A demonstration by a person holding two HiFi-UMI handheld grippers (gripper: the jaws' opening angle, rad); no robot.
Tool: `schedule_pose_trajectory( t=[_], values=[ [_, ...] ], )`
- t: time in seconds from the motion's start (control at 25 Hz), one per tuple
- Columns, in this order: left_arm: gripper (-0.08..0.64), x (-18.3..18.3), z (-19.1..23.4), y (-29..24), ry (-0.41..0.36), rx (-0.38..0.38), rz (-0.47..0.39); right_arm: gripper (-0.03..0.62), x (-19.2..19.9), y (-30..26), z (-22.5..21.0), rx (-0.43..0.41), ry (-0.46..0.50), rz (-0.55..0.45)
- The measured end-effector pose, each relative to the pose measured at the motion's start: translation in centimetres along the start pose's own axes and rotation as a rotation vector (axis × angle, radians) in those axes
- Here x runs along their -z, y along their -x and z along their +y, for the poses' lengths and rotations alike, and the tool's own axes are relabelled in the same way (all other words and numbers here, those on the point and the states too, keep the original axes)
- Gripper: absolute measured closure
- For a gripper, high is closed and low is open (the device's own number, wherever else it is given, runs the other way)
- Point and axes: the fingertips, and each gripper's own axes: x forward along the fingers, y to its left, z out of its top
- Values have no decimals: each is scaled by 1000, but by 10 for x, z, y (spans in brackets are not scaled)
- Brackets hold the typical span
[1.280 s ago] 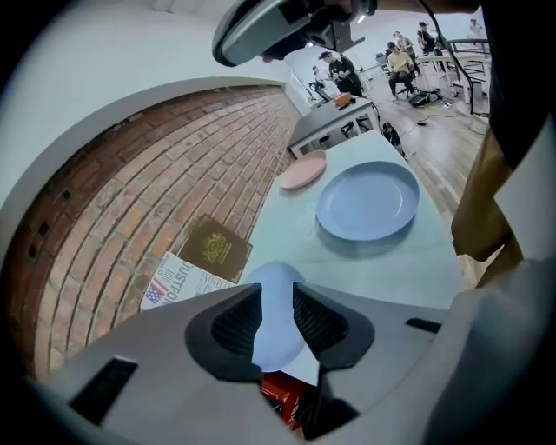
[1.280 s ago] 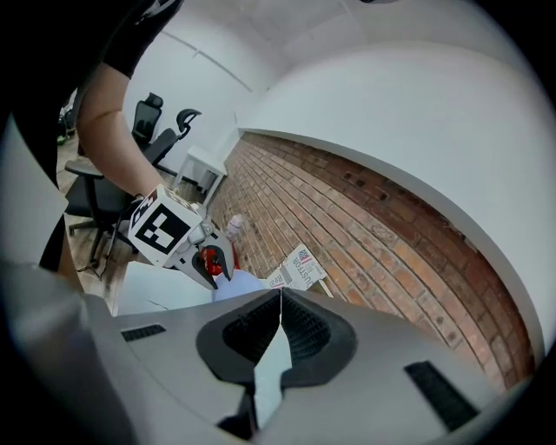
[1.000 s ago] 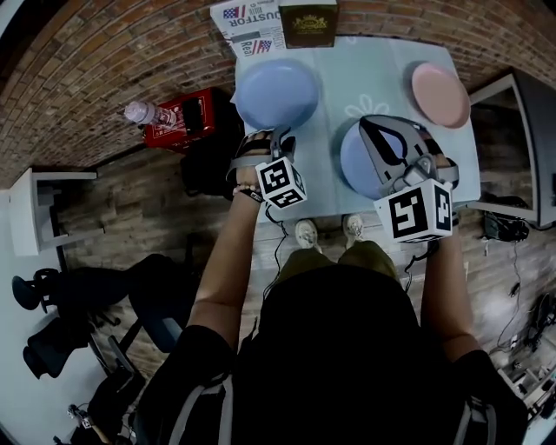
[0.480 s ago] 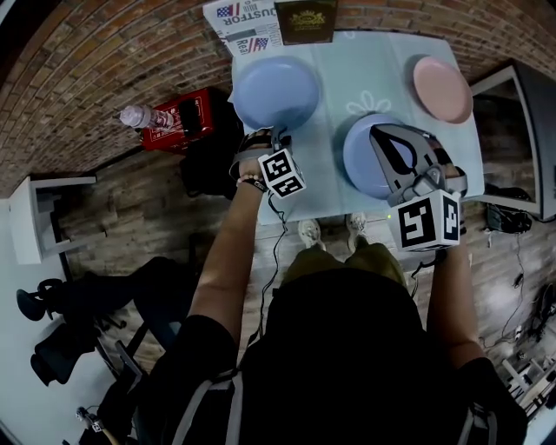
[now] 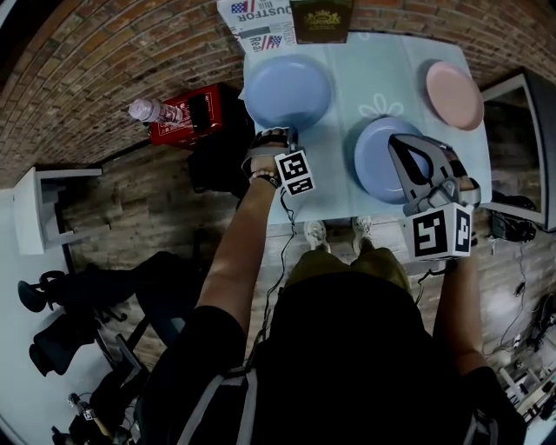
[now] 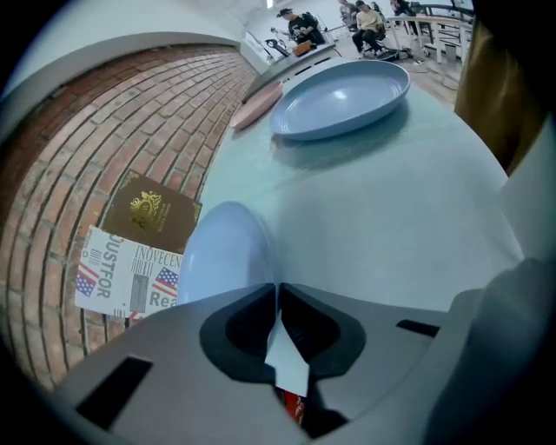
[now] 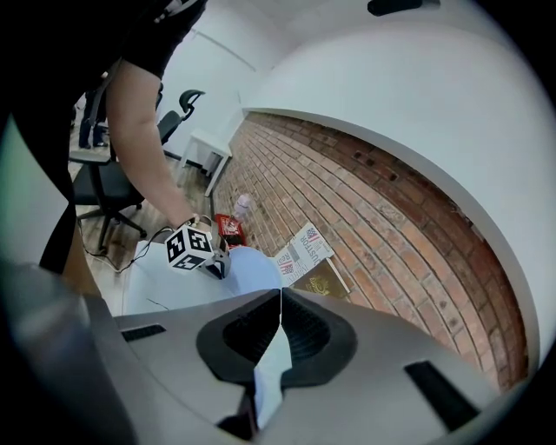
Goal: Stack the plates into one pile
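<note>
Three plates lie on the pale blue table (image 5: 347, 78): a blue plate (image 5: 287, 91) at the far left, a second blue plate (image 5: 382, 161) at the near right, and a pink plate (image 5: 453, 94) at the far right. My left gripper (image 5: 276, 139) is at the near rim of the left blue plate (image 6: 221, 256). Its jaws have just been closing and are now shut on that rim (image 6: 278, 291). My right gripper (image 5: 407, 149) hovers over the near-right blue plate, shut with nothing between its jaws (image 7: 281, 300). The right gripper view shows the left gripper (image 7: 217, 261) at the plate's edge (image 7: 252, 269).
A newspaper (image 5: 256, 22) and a dark book (image 5: 321, 19) lie at the table's far edge against the brick wall. On the floor to the left are a red box (image 5: 187, 113) and a bottle (image 5: 148, 110). Further left stands a white side table (image 5: 35, 217).
My left gripper has sunk to the left blue plate's near rim, and its jaws have closed there. The right gripper has stayed over the near-right blue plate.
</note>
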Motion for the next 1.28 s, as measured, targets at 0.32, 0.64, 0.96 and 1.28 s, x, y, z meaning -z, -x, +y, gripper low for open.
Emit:
schedule_pose_trajectory(
  t=[0.32,0.64,0.96,1.28],
  values=[
    [525,-5,-3,8,11,2,-30,557,-1,-2,-2,0,11,-5],
    [522,-11,0,38,-21,-13,-56,557,-8,-4,1,-1,12,-30],
    [515,-20,2,87,-52,-46,-77,558,-23,2,8,0,18,-84],
    [514,-40,15,150,-78,-120,-90,558,-24,17,13,-6,14,-136]
  ],
)
